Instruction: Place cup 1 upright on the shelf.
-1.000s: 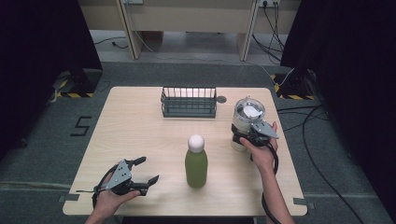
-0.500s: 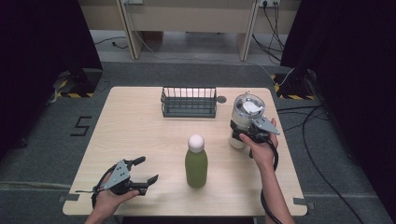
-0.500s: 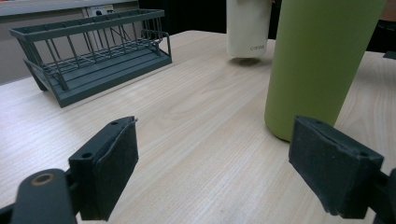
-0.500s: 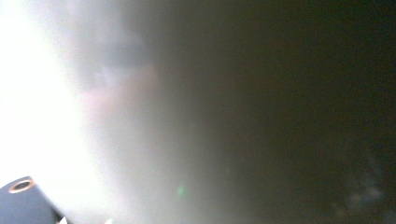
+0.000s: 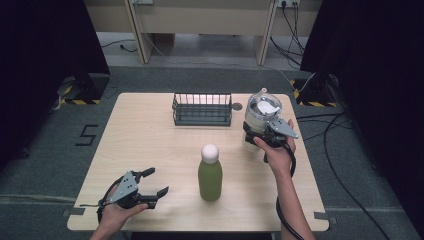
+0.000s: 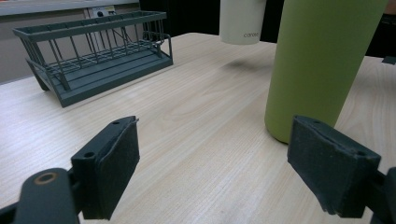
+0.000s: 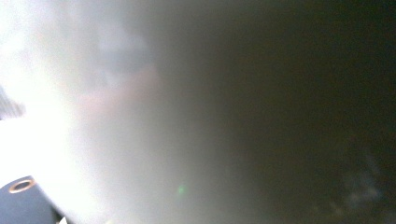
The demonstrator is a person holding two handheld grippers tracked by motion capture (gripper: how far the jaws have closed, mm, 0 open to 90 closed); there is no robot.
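White cylindrical tumbler with clear lid [image 5: 261,119] clamped upright in right gripper [image 5: 254,134], lifted off table; dark wire rack [image 5: 202,109] lies leftward, nearer right hand. Left gripper [image 5: 156,182] half-open, jaws just narrowing, nothing held.

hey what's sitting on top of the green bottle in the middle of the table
A round white cap tops the green bottle, seen from the high view. The cap hides the bottle's mouth, and the opaque wall hides any contents. In the left gripper view the bottle's top is cut off by the frame.

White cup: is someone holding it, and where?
Yes. The right hand-held gripper grips the white cup by its side, lifted off the table.
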